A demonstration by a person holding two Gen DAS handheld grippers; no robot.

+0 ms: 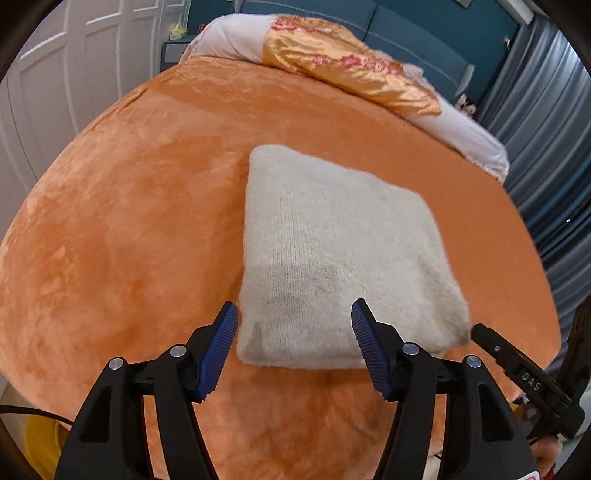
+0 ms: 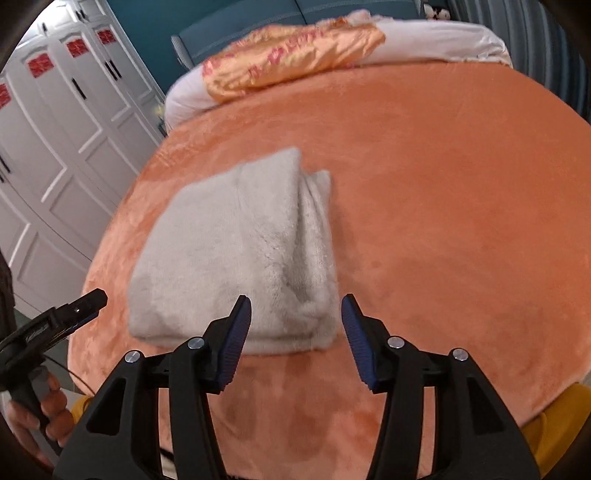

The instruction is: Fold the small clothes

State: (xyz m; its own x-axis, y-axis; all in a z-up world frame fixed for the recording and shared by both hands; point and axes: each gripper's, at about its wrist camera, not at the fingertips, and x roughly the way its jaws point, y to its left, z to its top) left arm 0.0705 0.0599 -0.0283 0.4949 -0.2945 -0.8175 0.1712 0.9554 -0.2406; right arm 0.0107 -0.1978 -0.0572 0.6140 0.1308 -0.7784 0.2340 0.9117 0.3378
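Cream-white fluffy knitted garment (image 1: pixel 332 258): found folded into a compact, roughly rectangular bundle, lying flat on the orange plush bed cover (image 1: pixel 129 221), near the foot end and well apart from the pillows. No sleeves or loose ends seen trailing onto the cover. From the right wrist view, stacked layers visible along one side (image 2: pixel 314 229), with a soft ridge running lengthwise; edges there not perfectly flush, upper layer slightly offset from the lower.

Left tool (image 1: pixel 293 314): open, blue ribbed pads spread wide, holding nothing, poised above the near edge of the bundle. Contact with the fabric not evident. Right tool (image 2: pixel 295 314): likewise open and empty, hovering over the near right corner of the bundle. Each tool also visible at the margin of the opposite view, clear of the garment.

Assessment of progress: folding of this item judged essentially complete. Remaining, at most: light squaring of the offset layers on the right-hand side, or a press to flatten the ridge. No further garments visible on the bed in either view; whether more await elsewhere cannot be determined.

Surroundings noted: white pillow (image 1: pixel 236 35) and orange satin embroidered pillow cover (image 1: pixel 343 62) at the head of the bed, white panelled wardrobe doors (image 2: pixel 55 147) to the side.
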